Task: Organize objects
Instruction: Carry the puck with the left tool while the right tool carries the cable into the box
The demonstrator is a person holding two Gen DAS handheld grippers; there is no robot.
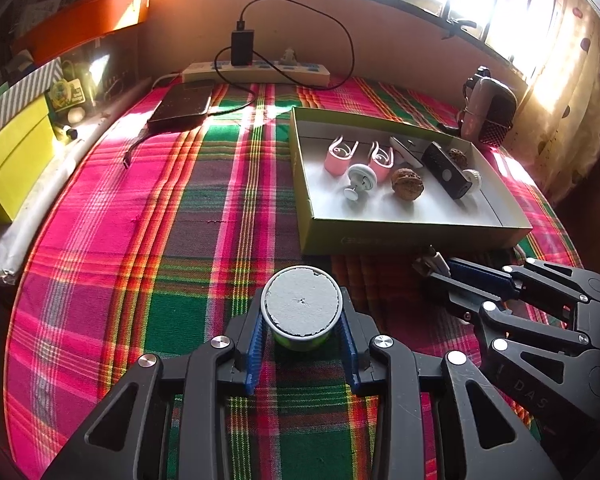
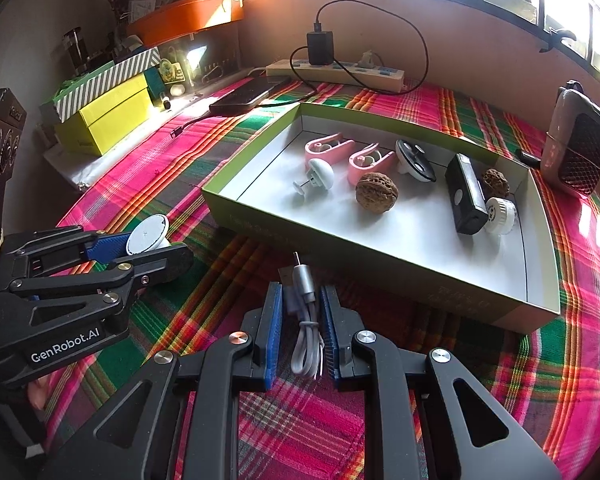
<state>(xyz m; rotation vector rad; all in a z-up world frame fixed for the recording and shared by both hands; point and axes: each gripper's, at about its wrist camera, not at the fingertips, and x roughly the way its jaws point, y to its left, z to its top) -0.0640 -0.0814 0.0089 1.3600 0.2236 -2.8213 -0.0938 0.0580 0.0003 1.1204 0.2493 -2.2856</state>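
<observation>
In the open green box (image 2: 540, 264) on the far right of the table (image 1: 140, 240), most of the sorting already looks done: two pink clips (image 2: 324, 147), a white knob-shaped piece (image 2: 320, 176), two walnuts (image 2: 376, 192), a black block-shaped device (image 2: 466, 194) and a small white round cap (image 2: 500, 210) lie inside. Two things are still out on the plaid cloth, and you have both in hand. Your left gripper (image 1: 302, 322) grips a small green tub with a grey-white lid (image 1: 302, 306) just short of the box's near wall. Your right gripper (image 2: 300, 320) is clamped on a coiled grey USB cable (image 2: 306, 320), plug pointing at the box. I'd judge that only dropping these two in remains.
</observation>
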